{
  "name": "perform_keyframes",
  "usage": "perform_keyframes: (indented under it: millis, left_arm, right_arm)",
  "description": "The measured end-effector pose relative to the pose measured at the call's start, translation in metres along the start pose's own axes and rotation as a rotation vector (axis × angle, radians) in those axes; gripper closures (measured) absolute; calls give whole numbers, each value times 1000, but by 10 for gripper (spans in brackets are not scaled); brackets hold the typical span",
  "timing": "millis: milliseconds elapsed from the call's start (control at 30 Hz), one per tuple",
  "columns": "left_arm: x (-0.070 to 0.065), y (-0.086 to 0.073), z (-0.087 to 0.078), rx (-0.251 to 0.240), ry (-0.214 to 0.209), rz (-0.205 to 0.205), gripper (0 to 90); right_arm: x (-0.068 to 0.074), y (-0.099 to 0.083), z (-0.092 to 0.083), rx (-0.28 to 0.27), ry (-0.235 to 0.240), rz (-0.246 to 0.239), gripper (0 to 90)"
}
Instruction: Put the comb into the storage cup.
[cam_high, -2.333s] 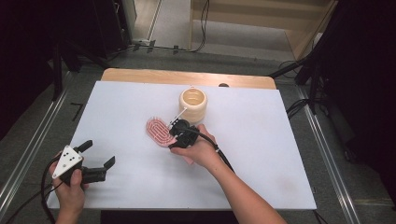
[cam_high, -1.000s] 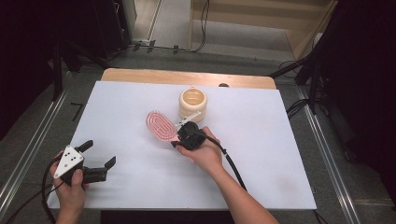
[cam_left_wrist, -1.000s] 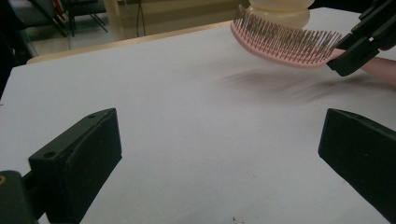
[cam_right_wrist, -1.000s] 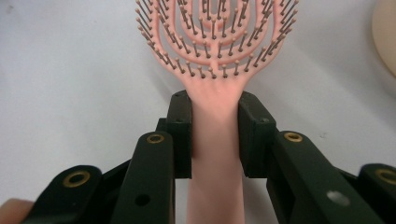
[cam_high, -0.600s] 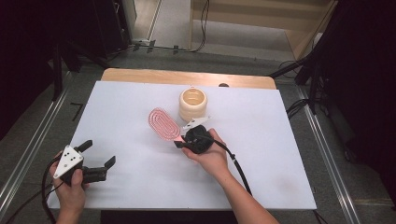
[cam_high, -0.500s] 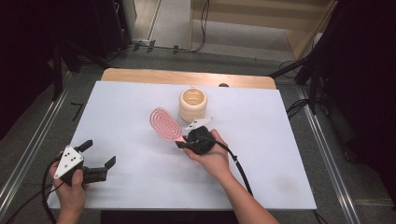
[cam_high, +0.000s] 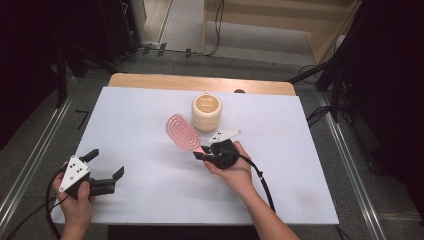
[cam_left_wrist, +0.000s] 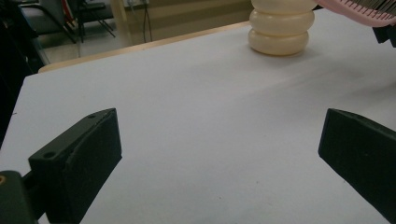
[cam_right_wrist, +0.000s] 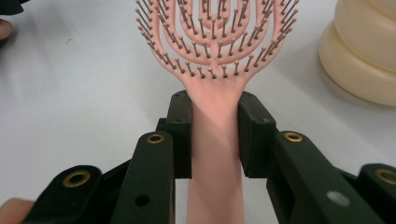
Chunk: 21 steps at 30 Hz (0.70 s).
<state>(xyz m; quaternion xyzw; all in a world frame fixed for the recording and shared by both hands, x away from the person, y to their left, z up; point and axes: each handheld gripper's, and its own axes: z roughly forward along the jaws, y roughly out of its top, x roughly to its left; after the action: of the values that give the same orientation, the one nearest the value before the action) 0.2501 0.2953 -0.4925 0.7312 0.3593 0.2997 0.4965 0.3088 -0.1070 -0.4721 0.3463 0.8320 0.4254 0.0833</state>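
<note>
A pink hairbrush (cam_high: 182, 132) hangs above the white table, its bristled head pointing toward the far left. My right gripper (cam_high: 201, 152) is shut on its handle (cam_right_wrist: 215, 140), the black pads (cam_right_wrist: 181, 135) pressing both sides. A cream ribbed cup (cam_high: 206, 112) stands just right of the brush head; the same cup (cam_right_wrist: 364, 56) rises at the right edge of the right gripper view. At the table's near left corner my left gripper (cam_high: 107, 172) stays open, nothing between its jaws. The cup (cam_left_wrist: 280, 28) and the brush's edge (cam_left_wrist: 359, 11) appear far off in the left gripper view.
The white tabletop (cam_high: 310, 150) lies on a wooden board (cam_high: 150, 82) showing along the far side. Metal rails (cam_high: 30, 165) run along both sides of the table. A cable (cam_high: 262, 182) trails from the right gripper over the forearm.
The right hand has carried the brush rightward and a little toward the cup, lifting it slightly. The left hand and its gripper have stayed where they were.
</note>
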Motion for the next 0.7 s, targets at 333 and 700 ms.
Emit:
perform_keyframes:
  millis: [333,700]
  left_arm:
    - [-1,4,3,-14,-20,-47,0]
    - [-19,25,9,-26,-63,-28,0]
  right_arm:
    - [-2,-12,-14,-66,7,1,682]
    - [-4,-22,-23,-128,6,-15,682]
